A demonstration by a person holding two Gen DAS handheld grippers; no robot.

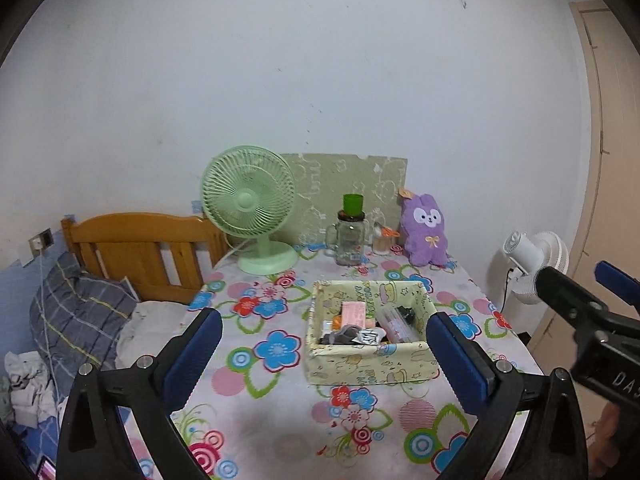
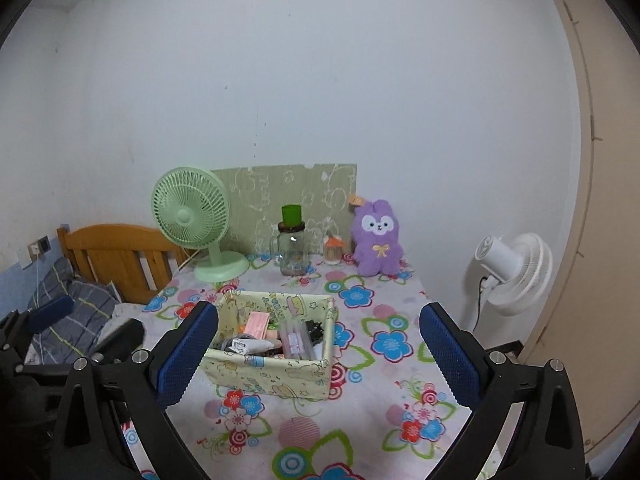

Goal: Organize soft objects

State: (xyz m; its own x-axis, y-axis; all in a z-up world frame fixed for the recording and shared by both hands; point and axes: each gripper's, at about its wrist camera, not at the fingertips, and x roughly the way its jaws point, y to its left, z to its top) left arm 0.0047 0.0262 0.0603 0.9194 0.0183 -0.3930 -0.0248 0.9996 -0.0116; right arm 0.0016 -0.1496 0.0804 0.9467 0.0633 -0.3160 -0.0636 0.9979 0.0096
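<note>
Left wrist view: the left claw (image 1: 324,344) is spread wide and grips nothing, its two blue-padded fingers (image 1: 192,350) framing the lower middle of the frame above the flowered surface (image 1: 276,432). Between the fingers sits an open fabric box (image 1: 372,364) printed with pale yellow cartoons, standing flat on the surface. Inside it lie a pink packet (image 1: 354,314), a clear tube case (image 1: 396,324), some dark bits and a small white item; the rest of the clutter is too small to make out. At the right edge of the frame the right claw (image 1: 608,284) juts in, also spread.

Right wrist view: the right claw (image 2: 318,344) is likewise spread and holds nothing, with the same box (image 2: 276,372) just inside its left finger (image 2: 186,350). The left claw's dark frame shows at the lower left.

Toward the back of the surface, right of centre in both views, a purple plush bunny (image 1: 426,232) sits upright against the wall, face toward the cameras, ears up, its long axis vertical. Left of it stand a small jar (image 1: 382,242), then a glass mug (image 1: 350,240) with a green cup (image 1: 353,204) on top, then a green desk fan (image 1: 250,204). A patterned green board (image 1: 348,184) leans on the wall behind them. A white fan (image 2: 514,272) stands off the right side, a wooden bed (image 1: 136,252) with a plaid pillow (image 1: 80,312) at the left.
</note>
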